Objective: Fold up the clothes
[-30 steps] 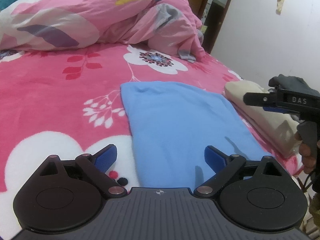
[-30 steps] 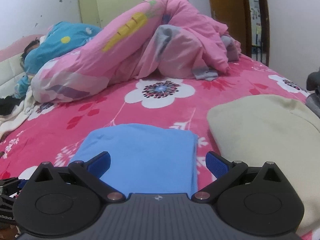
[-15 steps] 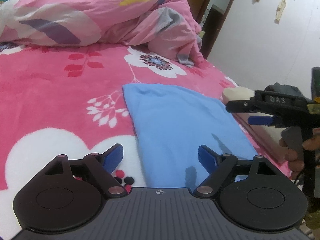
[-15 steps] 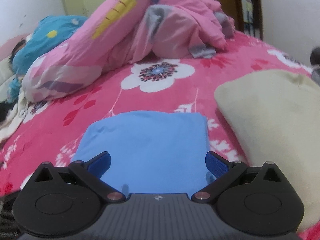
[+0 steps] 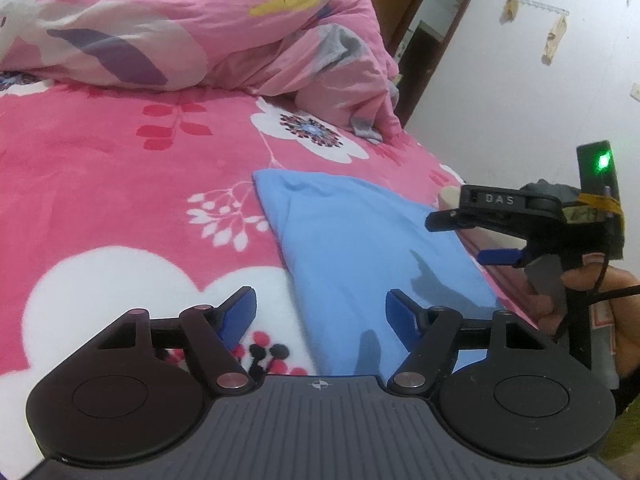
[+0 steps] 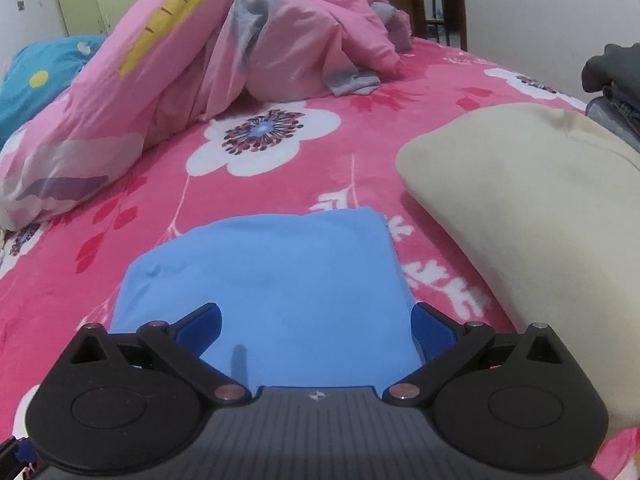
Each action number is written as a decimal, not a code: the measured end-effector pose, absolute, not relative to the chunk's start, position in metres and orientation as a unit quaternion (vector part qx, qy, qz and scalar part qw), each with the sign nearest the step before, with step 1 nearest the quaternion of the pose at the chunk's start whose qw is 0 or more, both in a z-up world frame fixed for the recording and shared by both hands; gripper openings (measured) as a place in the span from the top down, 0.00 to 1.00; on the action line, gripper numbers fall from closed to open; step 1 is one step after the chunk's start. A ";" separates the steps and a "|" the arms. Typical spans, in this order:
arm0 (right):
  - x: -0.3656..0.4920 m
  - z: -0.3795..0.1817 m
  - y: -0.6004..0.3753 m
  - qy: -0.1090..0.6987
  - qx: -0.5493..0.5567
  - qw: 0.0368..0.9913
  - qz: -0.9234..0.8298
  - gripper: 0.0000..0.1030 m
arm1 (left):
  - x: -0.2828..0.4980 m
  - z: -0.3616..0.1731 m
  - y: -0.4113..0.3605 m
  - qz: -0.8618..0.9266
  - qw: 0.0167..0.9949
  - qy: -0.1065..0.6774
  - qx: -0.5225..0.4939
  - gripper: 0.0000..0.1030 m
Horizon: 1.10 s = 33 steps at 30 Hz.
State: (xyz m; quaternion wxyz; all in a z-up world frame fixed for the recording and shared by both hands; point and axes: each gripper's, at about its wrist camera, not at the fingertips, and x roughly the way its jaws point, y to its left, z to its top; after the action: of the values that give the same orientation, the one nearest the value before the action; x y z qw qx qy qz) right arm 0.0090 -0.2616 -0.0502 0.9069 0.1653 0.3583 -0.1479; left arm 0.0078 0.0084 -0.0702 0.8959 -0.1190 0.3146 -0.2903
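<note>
Broadly, the bed [image 5: 120, 184] in pink floral cover carries a folded blue garment [image 5: 360, 240] lying flat near its front edge, long axis running away from the cameras, beside a cream folded cloth [image 6: 528, 200]. Both tongs tilt down over its near end. The left tongs [image 5: 320, 312] are closing, empty, astride its left edge; the right tongs [image 6: 316, 324] gape wide, empty.

"DAS" on right tool [image 5: 498, 236] (white letters)
</note>
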 end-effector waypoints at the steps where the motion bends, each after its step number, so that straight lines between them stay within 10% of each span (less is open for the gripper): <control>1: 0.008 -0.050 -0.263 0.358 0.167 0.906 -0.149 0.00 | 0.008 -0.070 0.009 -0.290 0.896 0.315 -0.120 0.32; 33: 0.041 -0.071 -0.305 0.384 0.276 0.868 -0.153 0.00 | 0.127 -0.080 -0.032 -0.341 0.819 0.421 -0.189 0.43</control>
State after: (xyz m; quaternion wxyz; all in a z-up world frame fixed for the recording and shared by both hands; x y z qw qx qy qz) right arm 0.0407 -0.3049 -0.0715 0.8679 0.2759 0.3838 -0.1530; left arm 0.1269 -0.0316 -0.0797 0.8193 -0.1890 0.4206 -0.3409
